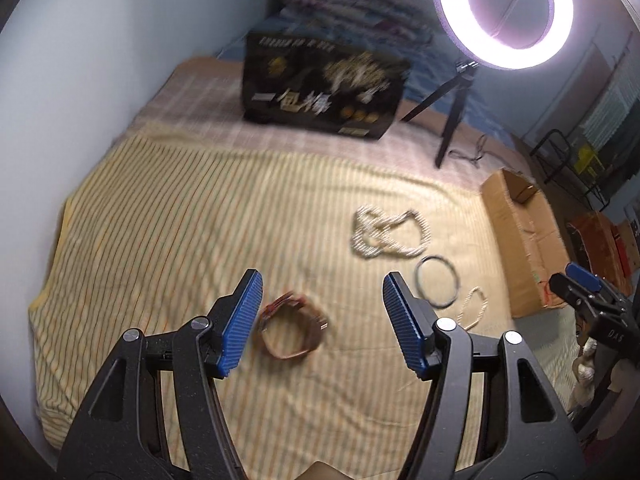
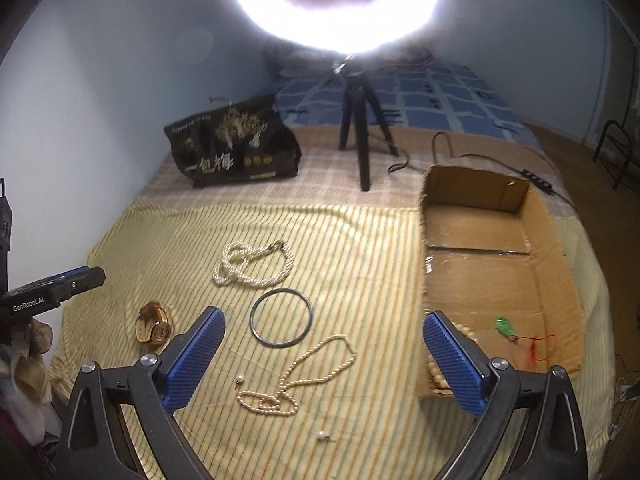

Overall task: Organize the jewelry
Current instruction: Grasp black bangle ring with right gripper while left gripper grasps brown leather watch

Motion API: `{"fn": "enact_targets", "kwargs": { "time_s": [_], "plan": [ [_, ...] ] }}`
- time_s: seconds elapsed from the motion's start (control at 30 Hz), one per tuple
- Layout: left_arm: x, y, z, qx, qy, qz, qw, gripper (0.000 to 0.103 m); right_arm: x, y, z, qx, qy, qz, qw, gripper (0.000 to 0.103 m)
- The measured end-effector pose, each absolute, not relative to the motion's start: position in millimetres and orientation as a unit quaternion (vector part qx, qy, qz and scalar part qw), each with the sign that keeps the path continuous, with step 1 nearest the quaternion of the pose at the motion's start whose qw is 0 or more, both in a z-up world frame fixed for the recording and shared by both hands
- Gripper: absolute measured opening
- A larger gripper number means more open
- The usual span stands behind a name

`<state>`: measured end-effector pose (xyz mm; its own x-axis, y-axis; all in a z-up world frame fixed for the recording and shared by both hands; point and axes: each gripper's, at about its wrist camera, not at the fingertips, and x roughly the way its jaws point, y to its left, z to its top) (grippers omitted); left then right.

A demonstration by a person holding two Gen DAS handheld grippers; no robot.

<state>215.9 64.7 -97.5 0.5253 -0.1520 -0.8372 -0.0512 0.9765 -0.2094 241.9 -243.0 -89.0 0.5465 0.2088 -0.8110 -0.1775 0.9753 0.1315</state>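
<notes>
1. Cardboard box (image 2: 500,280): open-topped, on the bed at your right. Inside, a green pendant (image 2: 505,326) on a red cord (image 2: 534,346), and a beaded bracelet (image 2: 434,364) against the near wall, partly hidden behind your right pad.
2. Striped yellow cloth (image 2: 360,248): spread over the bed; it carries all the loose jewelry.
3. Thick twisted pearl necklace (image 2: 252,266): farthest piece, left of the box.
4. Dark bangle (image 2: 281,317): just nearer than the thick necklace, apart from it.
5. Thin pearl necklace (image 2: 296,380): nearest your right hand-held gripper (image 2: 324,364), whose jaws stand wide, holding nothing.
6. Two loose pearl earrings (image 2: 240,379), (image 2: 322,436): beside the thin necklace.
7. Gold wristwatch (image 2: 154,328): on the cloth at your left, directly ahead of your left hand-held gripper (image 1: 320,328), jaws wide and empty.
8. Black printed bag (image 2: 236,144): at the far side of the bed.
9. Ring light (image 2: 336,4) on a tripod (image 2: 358,120): between bag and box, with strong glare.
</notes>
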Motion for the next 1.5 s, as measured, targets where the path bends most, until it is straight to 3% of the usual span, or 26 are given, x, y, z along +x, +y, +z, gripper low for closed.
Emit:
{"fn": "enact_targets", "kwargs": {
  "time_s": [0.3,0.47,0.53,0.63,1.4,1.47,1.5],
  "plan": [
    [218,79,-144,-0.101,0.537,-0.019,0.837,0.064,275,-220,-133,0.028,0.525,0.126,0.841,0.075],
    [219,89,-162,-0.110,0.554,-0.009,0.825,0.049,289,-214,-155,0.027,0.554,0.124,0.823,0.057],
    [219,94,-170,-0.119,0.563,-0.007,0.818,0.046,294,-214,-162,0.034,0.564,0.125,0.816,0.047],
    [220,100,-178,-0.130,0.571,-0.004,0.810,0.041,301,-215,-173,0.046,0.576,0.121,0.807,0.040],
    [232,101,-212,-0.157,0.601,-0.001,0.784,0.028,316,-194,-206,-0.002,0.596,0.100,0.797,0.025],
    [233,100,-212,-0.153,0.599,0.005,0.786,0.022,315,-192,-206,-0.014,0.592,0.099,0.799,0.021],
    [234,100,-212,-0.152,0.598,0.005,0.787,0.021,315,-191,-206,-0.018,0.590,0.101,0.801,0.013]
  ]
}}
